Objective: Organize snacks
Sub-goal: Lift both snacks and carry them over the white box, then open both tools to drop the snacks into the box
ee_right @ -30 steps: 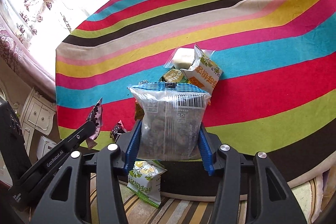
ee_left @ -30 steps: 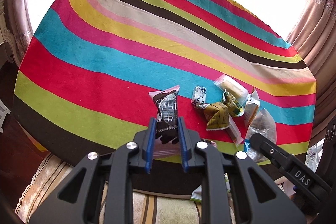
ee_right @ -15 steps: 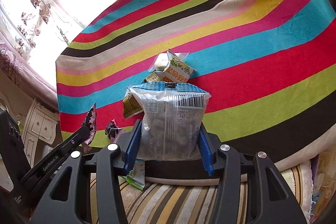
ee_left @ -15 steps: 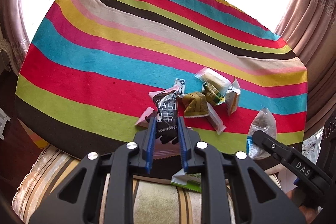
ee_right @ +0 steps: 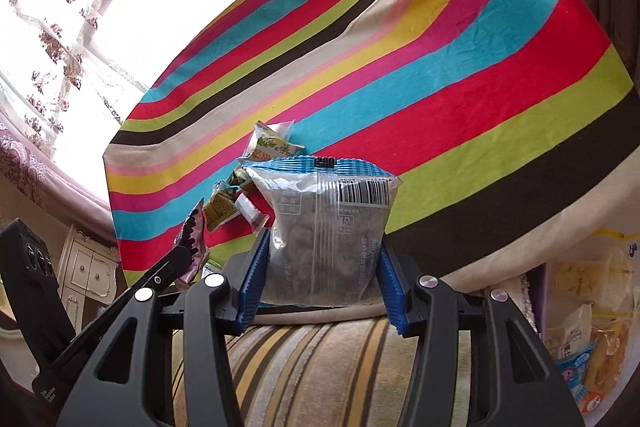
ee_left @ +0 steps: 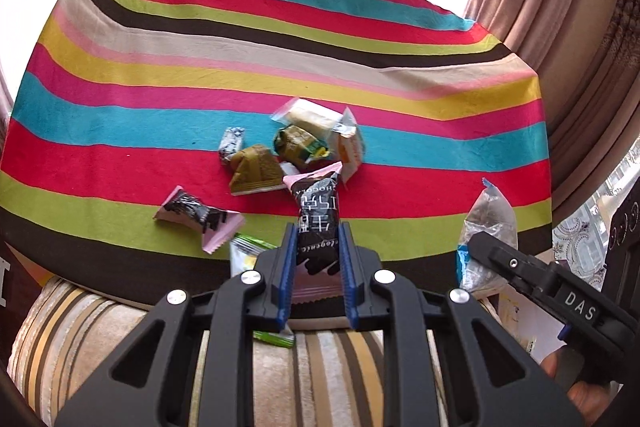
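Note:
My left gripper [ee_left: 318, 239] is shut on a black-and-pink chocolate packet [ee_left: 318, 219], held upright above the near edge of the striped tablecloth [ee_left: 160, 107]. A clear bag with a blue top and a barcode [ee_right: 326, 227] stands between the blue pads of my right gripper [ee_right: 322, 247], which is shut on it. The same bag [ee_left: 486, 227] and the right gripper's finger show at the right of the left wrist view. Several loose snacks lie mid-cloth: olive-green packets [ee_left: 254, 171], a pale wafer pack [ee_left: 310, 115], and a second pink-and-black packet [ee_left: 196, 215].
A green-and-white packet [ee_left: 248, 255] hangs at the cloth's near edge over a striped cushion [ee_left: 332, 367]. A container of packaged snacks [ee_right: 588, 327] sits at lower right in the right wrist view. Curtains [ee_left: 560, 7] and a white cabinet [ee_right: 86, 271] flank the table.
Both grippers have drawn back from the table toward the striped cushion, keeping their packets. The snack pile now sits farther off, and the snack container has come into the right wrist view.

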Tool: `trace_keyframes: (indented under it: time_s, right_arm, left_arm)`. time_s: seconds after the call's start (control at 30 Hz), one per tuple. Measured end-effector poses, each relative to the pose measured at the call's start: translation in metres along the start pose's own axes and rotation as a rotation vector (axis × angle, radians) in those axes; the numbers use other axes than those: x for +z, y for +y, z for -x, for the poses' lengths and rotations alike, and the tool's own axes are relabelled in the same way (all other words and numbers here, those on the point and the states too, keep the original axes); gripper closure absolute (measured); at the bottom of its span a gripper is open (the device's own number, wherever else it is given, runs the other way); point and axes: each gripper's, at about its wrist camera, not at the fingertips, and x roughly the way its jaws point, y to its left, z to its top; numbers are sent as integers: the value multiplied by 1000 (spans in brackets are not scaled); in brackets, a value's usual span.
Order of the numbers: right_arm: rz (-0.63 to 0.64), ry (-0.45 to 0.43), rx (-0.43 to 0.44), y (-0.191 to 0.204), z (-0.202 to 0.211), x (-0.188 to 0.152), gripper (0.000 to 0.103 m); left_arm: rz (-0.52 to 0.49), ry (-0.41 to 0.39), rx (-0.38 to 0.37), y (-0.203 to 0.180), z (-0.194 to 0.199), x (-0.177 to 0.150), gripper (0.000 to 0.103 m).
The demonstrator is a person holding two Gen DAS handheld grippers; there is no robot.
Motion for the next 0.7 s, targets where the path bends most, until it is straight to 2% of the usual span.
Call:
trace_keyframes:
  time_s: [0.23, 0.7]
  right_arm:
    - [-63, -40, -45, -45, 34, -2, 53]
    - [-259, -113, -194, -173, 102, -19, 53]
  left_arm:
    - [-95, 34, -75, -55, -9, -8, 83]
    - [-287, 112, -199, -159, -26, -37, 83]
